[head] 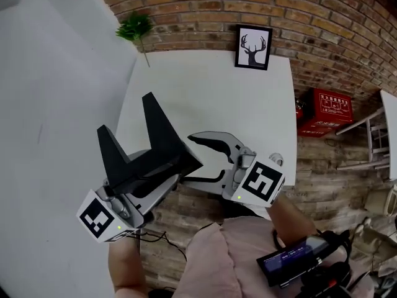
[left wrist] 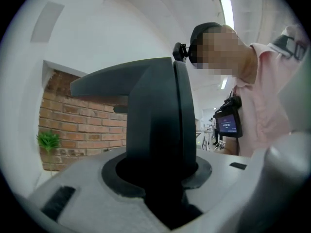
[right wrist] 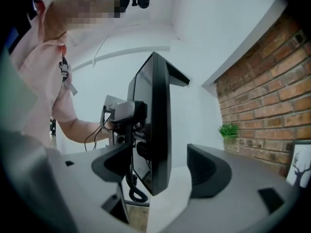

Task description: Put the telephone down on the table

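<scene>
Left tool (left wrist: 158,176): jaws clamped on a black angular piece, read as the telephone (head: 162,149). Its gripper view shows the dark pads snug on both sides of the black body, no gap. Right tool (right wrist: 159,165): jaws apart. One end of the telephone sits between them with daylight on at least one side, so it is not gripping; a guide at most. Head view: both tools are low in frame, close to the person. The telephone is held with two pointed fins up, at the near edge of the white tabletop (head: 205,85). Contact can't be told from this angle. It reads as held clear of the surface, partly over the floor (head: 186,222) rather than the top. The tabletop ahead is bare apart from a framed deer print (head: 253,47) at the far edge and a small plant (head: 135,27) by the far left corner. The red box (head: 325,112) is off the top, down to the right. Status, judged: telephone is in hand, set-down not done. Left to do: carry it forward over the tabletop, lower until it rests, open the left tool, back out. The right tool should clear the telephone's end first, or it may snag on release.
</scene>
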`<act>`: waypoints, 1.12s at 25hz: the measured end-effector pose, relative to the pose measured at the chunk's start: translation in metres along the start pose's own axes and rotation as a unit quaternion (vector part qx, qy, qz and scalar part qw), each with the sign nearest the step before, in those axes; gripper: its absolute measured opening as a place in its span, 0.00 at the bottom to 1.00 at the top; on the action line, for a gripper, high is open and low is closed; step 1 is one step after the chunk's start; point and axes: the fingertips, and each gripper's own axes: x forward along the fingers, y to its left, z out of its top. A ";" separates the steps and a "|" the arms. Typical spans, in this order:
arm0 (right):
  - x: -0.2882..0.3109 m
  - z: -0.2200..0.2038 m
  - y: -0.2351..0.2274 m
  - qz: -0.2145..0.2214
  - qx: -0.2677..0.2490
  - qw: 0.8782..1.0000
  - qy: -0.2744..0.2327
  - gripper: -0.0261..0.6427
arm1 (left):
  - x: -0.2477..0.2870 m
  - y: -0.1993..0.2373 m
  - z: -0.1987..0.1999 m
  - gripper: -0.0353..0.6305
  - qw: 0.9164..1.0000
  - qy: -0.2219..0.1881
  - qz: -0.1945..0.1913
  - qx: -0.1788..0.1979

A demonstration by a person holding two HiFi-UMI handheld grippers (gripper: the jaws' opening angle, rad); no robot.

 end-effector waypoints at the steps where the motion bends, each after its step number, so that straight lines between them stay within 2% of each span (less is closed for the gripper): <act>1: 0.002 -0.003 -0.004 0.009 0.000 1.000 0.003 0.57 | 0.005 0.003 -0.003 0.29 1.000 -0.001 -0.011 -0.007; 9: 0.011 -0.011 -0.024 0.054 -0.015 0.998 0.023 0.48 | 0.033 0.013 -0.020 0.29 0.995 0.053 -0.078 -0.020; 15: 0.015 0.002 -0.037 0.084 -0.014 0.996 0.010 0.36 | 0.043 0.031 -0.010 0.29 0.992 0.050 -0.109 -0.025; 18: 0.021 -0.003 -0.040 0.101 -0.019 0.994 0.021 0.32 | 0.045 0.039 -0.014 0.30 0.988 0.042 -0.140 -0.043; 21: 0.031 -0.011 -0.046 0.099 -0.016 0.995 0.024 0.30 | 0.043 0.051 -0.023 0.30 0.984 0.038 -0.160 -0.061; 24: 0.042 -0.017 -0.057 0.091 0.002 0.995 0.027 0.29 | 0.041 0.068 -0.031 0.30 0.981 0.040 -0.176 -0.072; 28: 0.058 -0.026 -0.076 0.078 0.053 0.995 0.029 0.29 | 0.044 0.099 -0.040 0.30 0.976 0.026 -0.197 -0.086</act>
